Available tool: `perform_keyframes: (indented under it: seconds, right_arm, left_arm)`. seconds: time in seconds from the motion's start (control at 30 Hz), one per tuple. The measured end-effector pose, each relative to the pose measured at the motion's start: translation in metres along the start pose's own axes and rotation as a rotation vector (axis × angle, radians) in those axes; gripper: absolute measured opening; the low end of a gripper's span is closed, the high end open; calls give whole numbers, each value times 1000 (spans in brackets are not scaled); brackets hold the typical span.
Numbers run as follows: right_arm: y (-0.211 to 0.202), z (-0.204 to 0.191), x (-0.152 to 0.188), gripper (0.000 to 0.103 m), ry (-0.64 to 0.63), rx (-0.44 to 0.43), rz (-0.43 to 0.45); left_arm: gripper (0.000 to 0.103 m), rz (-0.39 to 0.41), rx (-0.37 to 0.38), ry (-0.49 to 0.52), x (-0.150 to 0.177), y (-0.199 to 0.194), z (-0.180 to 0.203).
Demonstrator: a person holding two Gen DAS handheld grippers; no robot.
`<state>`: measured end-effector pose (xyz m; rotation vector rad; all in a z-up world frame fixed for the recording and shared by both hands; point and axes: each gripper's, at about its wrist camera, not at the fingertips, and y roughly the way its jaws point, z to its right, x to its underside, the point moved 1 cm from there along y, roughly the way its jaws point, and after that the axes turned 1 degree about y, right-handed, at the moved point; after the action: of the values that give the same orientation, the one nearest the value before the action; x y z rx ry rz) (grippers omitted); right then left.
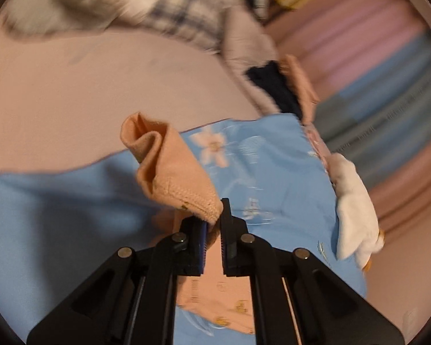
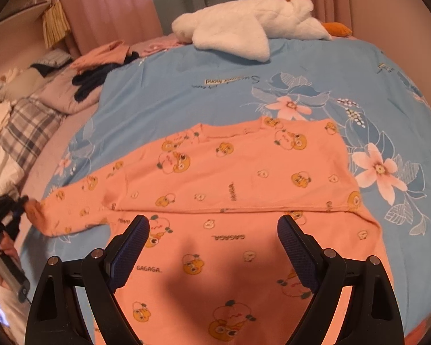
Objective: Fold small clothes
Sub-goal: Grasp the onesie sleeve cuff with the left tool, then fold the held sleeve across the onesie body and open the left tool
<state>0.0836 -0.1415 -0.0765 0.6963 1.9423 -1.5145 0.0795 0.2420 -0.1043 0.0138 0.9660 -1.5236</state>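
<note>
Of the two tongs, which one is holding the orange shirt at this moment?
The left tongs hold it: they are shut on the sleeve cuff of the orange shirt. The right tongs stand wide open above it, empty.

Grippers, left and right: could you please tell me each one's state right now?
Left gripper: shut on the peach cotton sleeve cuff.
Right gripper: open, holding nothing.

Printed "GAGAGA." repeated across orange shirt point(image 2: 230, 172); upside-down script "Summer fond", partly legible, on blue floral bedsheet point(image 2: 186, 66).
</note>
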Motion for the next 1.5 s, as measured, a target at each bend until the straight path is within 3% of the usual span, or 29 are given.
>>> perform_keyframes:
  seconds: [0.1, 0.17, 0.33, 0.43, 0.53, 0.73, 0.9, 0.97, 1.03, 1.07, 1.13, 1.17, 1.27, 1.37, 1.5]
  right_arm:
    - [-9, 12, -1, 90, 7, -6, 30]
    - [-15, 22, -2, 90, 25, -13, 47]
    - [-19, 50, -2, 90, 110, -57, 76]
    - [-19, 62, 1, 90, 142, -71, 78]
    - [-21, 75, 4, 90, 172, -79, 80]
    - [-22, 103, 8, 90, 235, -74, 82]
    - [-18, 116, 13, 90, 265, -81, 62]
    - [-15, 118, 15, 90, 261, -76, 53]
    - [-14, 119, 15, 90, 261, -67, 45]
    - [-13, 119, 16, 90, 262, -67, 43]
    - [-13, 118, 16, 90, 258, -73, 38]
    - [-12, 117, 16, 90, 254, -74, 36]
    - [-10, 114, 14, 90, 243, -69, 25]
    - [-5, 107, 9, 90, 233, -92, 10]
    - [13, 88, -6, 90, 198, -161, -43]
  left_arm:
    - [6, 7, 17, 86, 3, -6, 30]
    - [6, -6, 76, 121, 5, -12, 48]
    - [6, -46, 217, 349, 36, -23, 119]
    - [6, -85, 293, 524, 76, -22, 166]
    - [6, -126, 304, 689, 121, -8, 199]
    - [7, -330, 358, 822, 201, 31, 215]
    - [8, -486, 335, 863, 249, 62, 205]
    - [16, -544, 336, 840, 260, 65, 199]
    - [32, -584, 354, 797, 258, 64, 193]
    - [36, -586, 365, 780, 254, 62, 193]
    - [56, -573, 390, 758, 246, 51, 191]
    - [60, -564, 403, 750, 241, 45, 187]
    - [64, -520, 431, 707, 215, 26, 177]
    - [68, -469, 408, 672, 191, 18, 162]
    - [68, -389, 277, 662, 164, 23, 135]
